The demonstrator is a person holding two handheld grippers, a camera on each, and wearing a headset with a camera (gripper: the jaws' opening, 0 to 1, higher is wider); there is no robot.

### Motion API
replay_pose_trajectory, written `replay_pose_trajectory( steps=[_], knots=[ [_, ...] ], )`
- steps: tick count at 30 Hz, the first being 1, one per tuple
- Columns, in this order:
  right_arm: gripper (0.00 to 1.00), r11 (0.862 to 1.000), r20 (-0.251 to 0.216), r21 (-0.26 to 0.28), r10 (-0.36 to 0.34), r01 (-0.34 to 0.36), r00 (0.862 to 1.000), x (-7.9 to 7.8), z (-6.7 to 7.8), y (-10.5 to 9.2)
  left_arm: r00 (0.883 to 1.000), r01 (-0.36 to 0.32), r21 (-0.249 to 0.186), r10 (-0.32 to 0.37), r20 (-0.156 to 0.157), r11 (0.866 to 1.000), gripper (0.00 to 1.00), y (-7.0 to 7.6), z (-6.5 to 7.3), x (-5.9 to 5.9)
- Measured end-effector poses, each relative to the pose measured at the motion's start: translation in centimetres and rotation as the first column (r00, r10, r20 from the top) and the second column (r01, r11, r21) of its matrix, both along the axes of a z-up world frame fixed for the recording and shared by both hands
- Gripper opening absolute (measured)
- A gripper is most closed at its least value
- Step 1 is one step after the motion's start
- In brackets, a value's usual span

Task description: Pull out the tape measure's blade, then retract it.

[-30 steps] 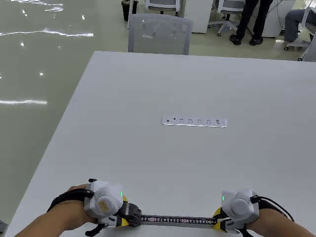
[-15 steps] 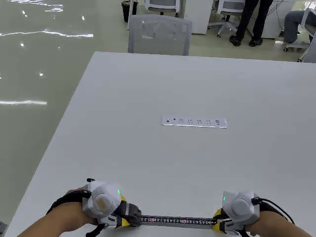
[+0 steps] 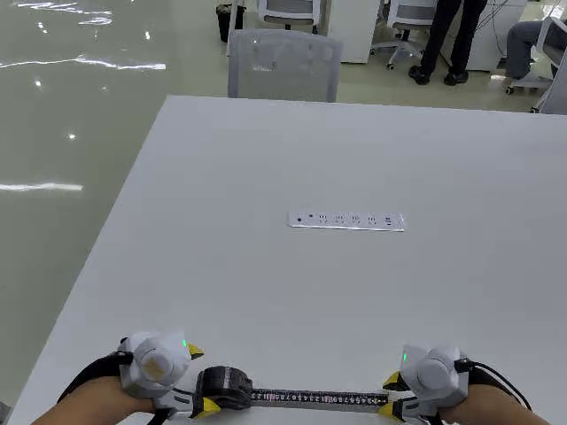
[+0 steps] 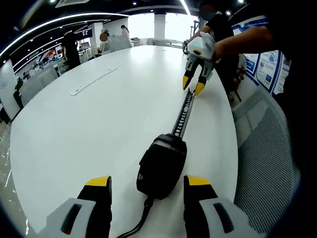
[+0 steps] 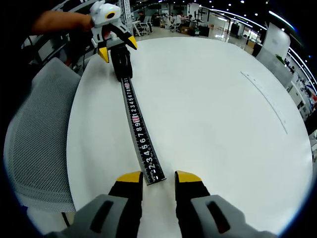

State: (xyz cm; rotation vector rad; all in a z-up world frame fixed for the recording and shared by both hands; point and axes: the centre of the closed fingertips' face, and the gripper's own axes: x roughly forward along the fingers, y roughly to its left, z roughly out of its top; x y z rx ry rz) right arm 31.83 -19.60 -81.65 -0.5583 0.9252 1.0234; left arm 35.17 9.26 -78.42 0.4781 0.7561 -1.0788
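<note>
Partly beyond head view's bottom edge: left gripper [image 3: 201,380], right gripper [image 3: 389,395].

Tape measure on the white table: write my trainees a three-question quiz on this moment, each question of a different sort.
1. True or false: the left gripper has its fingers spread wide, not clamped on the tape measure's case.
2. Multiple choice: the blade is
A. wound fully into the case
B. drawn out flat on the table between the two grippers
C. arched up in the air
3. Short answer: which gripper sits at the blade's free end?

Key: 1 true; 2 B; 3 the right gripper.
</note>
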Motion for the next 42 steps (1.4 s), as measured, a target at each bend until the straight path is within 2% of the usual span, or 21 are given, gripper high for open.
replay_pose_trajectory(
  steps=[6,10,12,14,17,18,21,23,25,28,31,32,34,36,39,41,42],
  knots=[
    [0.34,0.998,0.037,0.048,-0.05,0.048,0.998,-0.4,1.2,0.0,0.992,-0.129,-0.064,0.129,0.002,0.99,0.71,2.1,0.9,0.2],
    [0.4,0.992,0.049,0.082,-0.101,0.097,0.994,-1.1,1.3,-0.6,0.984,-0.176,-0.082,0.177,0.005,0.981,0.77,3.4,1.0,-0.6],
    [0.45,0.984,0.052,0.111,-0.149,0.142,0.988,-1.8,1.5,-1.0,0.978,-0.207,-0.093,0.207,-0.01,0.974,0.79,4.2,0.9,-1.4],
    [0.49,0.98,0.054,0.117,-0.168,0.161,0.984,-2.4,1.5,-1.4,0.973,-0.232,-0.112,0.23,-0.028,0.966,0.79,4.7,0.8,-1.9],
    [0.59,0.965,0.038,0.161,-0.218,0.209,0.975,-3.5,1.8,-1.6,0.962,-0.272,-0.134,0.272,-0.022,0.953,0.79,5.6,1.0,-2.3],
    [0.61,0.96,0.045,0.165,-0.237,0.227,0.97,-3.8,1.9,-1.9,0.958,-0.288,-0.143,0.287,-0.026,0.947,0.8,5.9,1.1,-2.5],
    [0.63,0.946,0.06,0.195,-0.273,0.257,0.96,-4.4,2.3,-2.3,0.946,-0.322,-0.176,0.321,-0.038,0.93,0.81,6.5,1.4,-3.0],
    [0.67,0.933,0.071,0.22,-0.306,0.285,0.949,-4.7,2.8,-2.4,0.946,-0.322,-0.209,0.318,-0.053,0.923,0.81,6.3,1.8,-3.8],
    [0.7,0.927,0.071,0.235,-0.317,0.293,0.946,-5.2,3.0,-2.4,0.946,-0.32,-0.236,0.321,-0.035,0.918,0.82,6.1,2.3,-4.1],
    [0.71,0.925,0.092,0.232,-0.33,0.302,0.94,-5.8,2.9,-2.7,0.94,-0.337,-0.235,0.342,-0.021,0.912,0.83,6.5,2.3,-4.2],
    [0.76,0.913,0.096,0.248,-0.357,0.325,0.929,-6.3,3.1,-3.1,0.927,-0.368,-0.267,0.374,-0.03,0.891,0.92,6.6,2.8,-4.3],
    [0.78,0.908,0.102,0.252,-0.368,0.333,0.924,-6.5,3.2,-3.2,0.924,-0.377,-0.265,0.382,-0.035,0.888,0.95,6.9,2.6,-4.4],
    [0.79,0.904,0.112,0.255,-0.379,0.343,0.918,-6.8,3.4,-3.4,0.919,-0.388,-0.263,0.392,-0.036,0.884,1.0,7.1,2.4,-4.6],
    [0.81,0.901,0.116,0.252,-0.389,0.352,0.914,-7.2,3.4,-3.7,0.917,-0.391,-0.252,0.397,-0.029,0.885,1.0,7.5,2.1,-5.1],
    [0.86,0.888,0.115,0.262,-0.418,0.378,0.901,-7.6,3.5,-4.1,0.91,-0.406,-0.256,0.414,-0.025,0.877,1.0,8.1,2.0,-5.6],
    [0.89,0.873,0.113,0.279,-0.444,0.4,0.889,-8.0,3.6,-4.3,0.901,-0.425,-0.265,0.433,-0.031,0.865,1.0,8.6,2.1,-5.9],
    [0.91,0.87,0.112,0.285,-0.447,0.402,0.888,-8.3,3.6,-4.2,0.896,-0.434,-0.274,0.443,-0.033,0.858,1.0,8.8,2.1,-6.1]
  ],
)
